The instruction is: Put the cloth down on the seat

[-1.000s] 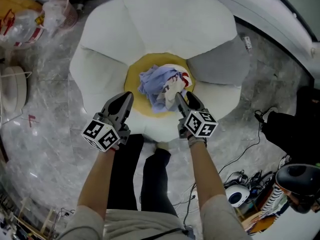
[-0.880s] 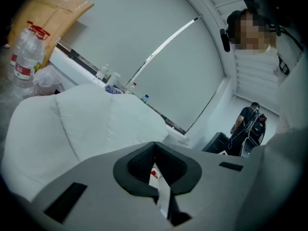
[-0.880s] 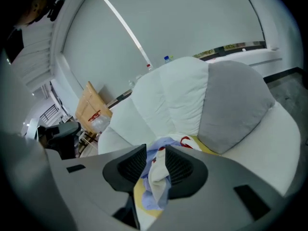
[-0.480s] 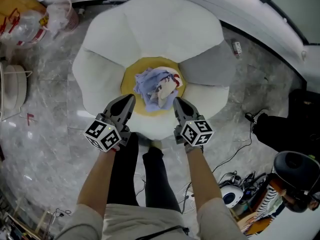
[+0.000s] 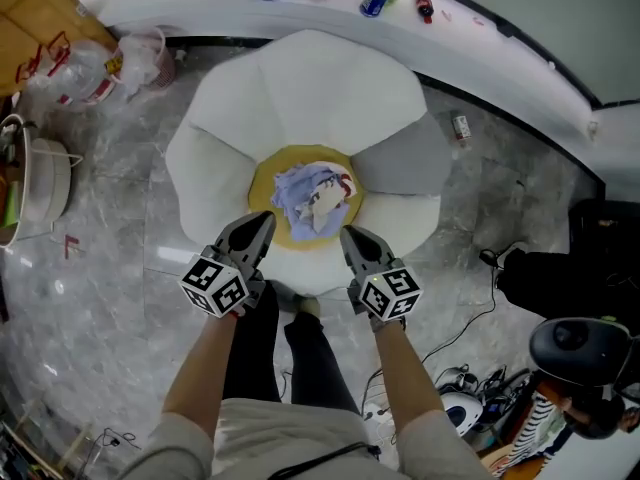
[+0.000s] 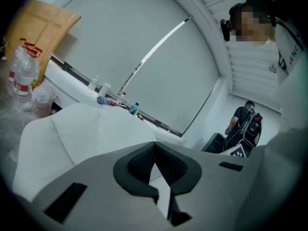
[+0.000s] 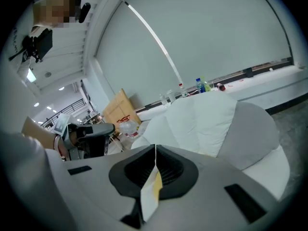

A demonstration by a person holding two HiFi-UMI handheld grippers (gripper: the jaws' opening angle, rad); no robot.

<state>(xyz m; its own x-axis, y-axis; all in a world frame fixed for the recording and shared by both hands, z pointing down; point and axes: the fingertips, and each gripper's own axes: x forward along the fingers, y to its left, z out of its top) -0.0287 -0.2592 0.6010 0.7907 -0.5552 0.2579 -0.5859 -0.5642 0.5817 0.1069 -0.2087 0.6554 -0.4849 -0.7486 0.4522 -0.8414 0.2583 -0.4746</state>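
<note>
Left gripper [image 5: 258,226] and right gripper [image 5: 352,238] are closed and empty. Cloth [image 5: 313,196] lies on the seat [image 5: 320,88], so draw both away without snagging it.

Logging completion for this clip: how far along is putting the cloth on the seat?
Done: the cloth lies bunched on the yellow centre of the seat. In hand: nothing; the left gripper and right gripper are both shut, empty, and clear of the cloth. Left: nothing that shows; the job looks complete.
</note>
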